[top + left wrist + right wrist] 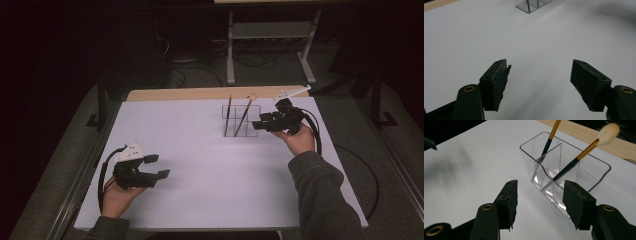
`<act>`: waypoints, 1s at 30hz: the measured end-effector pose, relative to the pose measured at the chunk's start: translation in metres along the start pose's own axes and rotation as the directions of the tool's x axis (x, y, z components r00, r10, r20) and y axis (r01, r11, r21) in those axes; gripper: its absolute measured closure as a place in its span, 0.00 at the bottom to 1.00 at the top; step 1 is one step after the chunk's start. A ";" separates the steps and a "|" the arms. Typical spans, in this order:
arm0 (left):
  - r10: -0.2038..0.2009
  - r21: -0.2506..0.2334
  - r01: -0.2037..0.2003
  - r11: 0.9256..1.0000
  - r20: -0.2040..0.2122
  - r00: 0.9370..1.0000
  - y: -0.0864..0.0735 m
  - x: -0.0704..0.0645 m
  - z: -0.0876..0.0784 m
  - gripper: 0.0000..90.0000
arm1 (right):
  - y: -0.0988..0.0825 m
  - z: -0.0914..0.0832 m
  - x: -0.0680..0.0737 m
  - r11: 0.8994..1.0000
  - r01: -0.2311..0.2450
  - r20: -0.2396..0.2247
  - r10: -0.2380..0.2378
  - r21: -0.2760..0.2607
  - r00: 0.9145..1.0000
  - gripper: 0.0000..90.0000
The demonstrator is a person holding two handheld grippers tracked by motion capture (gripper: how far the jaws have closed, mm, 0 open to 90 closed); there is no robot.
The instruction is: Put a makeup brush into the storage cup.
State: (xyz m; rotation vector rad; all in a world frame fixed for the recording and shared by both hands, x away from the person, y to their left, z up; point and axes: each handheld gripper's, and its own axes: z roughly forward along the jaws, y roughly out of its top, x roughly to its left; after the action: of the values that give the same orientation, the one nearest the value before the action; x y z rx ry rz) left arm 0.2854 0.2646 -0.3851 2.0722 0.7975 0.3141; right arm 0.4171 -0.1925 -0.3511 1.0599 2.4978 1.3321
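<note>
A clear plastic holder [240, 121] with several compartments stands at the back right of the white table [210, 165]. Two brushes lean in it, each in its own compartment: a thin dark-handled brush [228, 115] and a fluffy-tipped brush [244, 116]. In the right gripper view the holder [591, 171] is close ahead, with the thin brush [549, 141] and the fluffy brush [580, 155] inside. My right gripper [258, 125] [540, 192] sits just right of the holder, open, with nothing between its jaws. My left gripper [159, 166] [540, 72] rests at the front left, open over bare table.
A wooden strip [200, 93] runs along the table's far edge. Behind the table a metal stand [270, 30] and cables lie on the dark floor. The holder's base [531, 6] appears far ahead in the left gripper view.
</note>
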 end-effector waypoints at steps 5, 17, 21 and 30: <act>0.001 0.003 -0.001 1.000 -0.001 1.000 0.000 0.000 0.000 0.32 | -0.006 -0.001 0.003 1.000 0.003 0.000 -0.003 0.000 1.000 0.49; 0.003 -0.003 -0.003 1.000 -0.002 1.000 -0.001 0.000 -0.001 0.32 | -0.015 -0.005 0.006 1.000 0.001 -0.002 -0.001 -0.004 1.000 0.48; 0.000 -0.001 0.000 1.000 0.001 1.000 -0.001 0.000 -0.001 0.32 | -0.017 -0.006 0.007 1.000 0.001 0.000 -0.001 -0.001 1.000 0.47; -0.003 0.000 0.003 1.000 -0.001 1.000 -0.001 0.001 -0.002 0.31 | -0.023 -0.012 0.009 1.000 0.001 0.008 -0.001 -0.018 1.000 0.47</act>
State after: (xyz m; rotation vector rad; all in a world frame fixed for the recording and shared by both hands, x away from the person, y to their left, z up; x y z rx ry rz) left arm 0.2850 0.2672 -0.3849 2.0704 0.8017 0.3136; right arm 0.3934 -0.2032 -0.3595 1.0581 2.4761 1.3443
